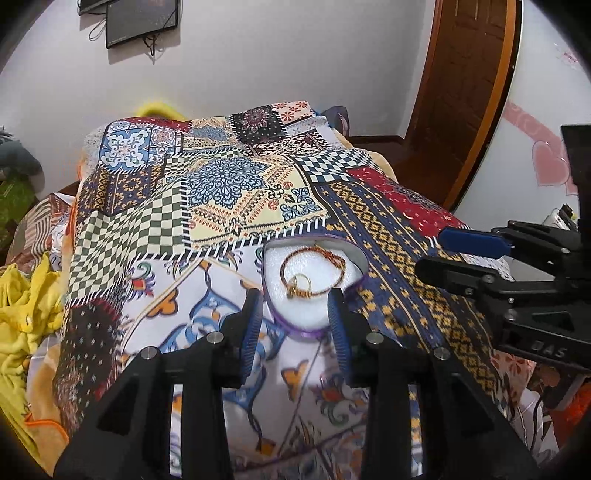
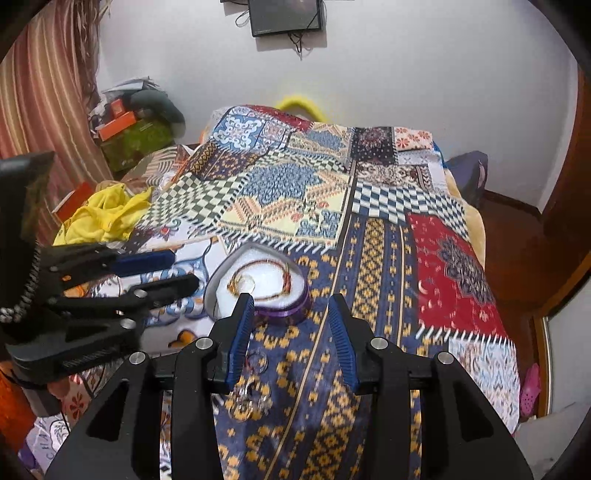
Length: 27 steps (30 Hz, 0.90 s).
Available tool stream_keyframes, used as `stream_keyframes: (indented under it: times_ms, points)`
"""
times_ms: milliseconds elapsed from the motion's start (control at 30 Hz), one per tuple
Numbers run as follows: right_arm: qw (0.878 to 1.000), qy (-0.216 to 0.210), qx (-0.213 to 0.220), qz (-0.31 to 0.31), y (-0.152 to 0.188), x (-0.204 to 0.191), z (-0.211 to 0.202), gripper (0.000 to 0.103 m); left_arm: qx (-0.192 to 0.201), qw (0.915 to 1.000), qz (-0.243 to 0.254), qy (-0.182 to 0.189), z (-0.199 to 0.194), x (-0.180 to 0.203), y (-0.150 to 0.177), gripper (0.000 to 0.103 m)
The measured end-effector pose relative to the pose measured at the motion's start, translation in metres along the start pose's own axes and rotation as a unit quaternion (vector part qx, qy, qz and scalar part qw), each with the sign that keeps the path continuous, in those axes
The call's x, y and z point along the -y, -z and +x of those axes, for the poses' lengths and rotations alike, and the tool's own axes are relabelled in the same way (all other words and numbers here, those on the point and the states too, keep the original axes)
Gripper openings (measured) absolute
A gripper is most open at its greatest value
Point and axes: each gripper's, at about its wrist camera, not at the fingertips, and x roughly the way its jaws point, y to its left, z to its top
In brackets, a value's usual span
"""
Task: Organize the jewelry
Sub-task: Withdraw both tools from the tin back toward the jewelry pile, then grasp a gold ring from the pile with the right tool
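Note:
A purple heart-shaped jewelry box point(image 1: 295, 326) with white lining lies on the patchwork bedspread; it also shows in the right wrist view point(image 2: 284, 312). In it lie a red-gold bangle point(image 1: 314, 271) and a gold ring point(image 1: 301, 282); the bangle also shows in the right wrist view point(image 2: 266, 280). My left gripper point(image 1: 295, 321) is open and empty, its fingers on either side of the box's near end. My right gripper point(image 2: 291, 332) is open and empty just right of the box. Clear glassy pieces point(image 2: 253, 391) lie on the cloth under its left finger.
The patchwork bedspread point(image 1: 229, 192) covers the bed. Yellow clothes point(image 2: 103, 214) and boxes point(image 2: 133, 140) lie at the left. A wooden door point(image 1: 461, 92) stands at the right. A dark screen point(image 2: 284, 16) hangs on the wall.

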Motion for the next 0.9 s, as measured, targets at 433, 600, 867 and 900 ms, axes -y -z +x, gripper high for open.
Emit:
stream_keyframes:
  times_ms: [433,600,867,900]
  points:
    - [0.999,0.001,-0.050,0.014,0.047,-0.002,0.001,0.038,-0.021,0.9997,0.003,0.015,-0.021,0.015,0.041,0.040]
    - [0.997,-0.006,-0.072,0.003,0.064,-0.011,0.011,0.038,-0.033,0.9993,0.004,0.016,-0.019,0.019,0.055,0.040]
    - [0.996,-0.027,-0.084,-0.030,0.075,-0.034,0.024,0.038,-0.055,0.9983,-0.006,0.022,-0.011,0.019,0.074,0.040]
    - [0.996,-0.029,-0.082,-0.037,0.074,-0.037,0.025,0.038,-0.056,0.9981,-0.008,0.022,-0.011,0.018,0.075,0.040]
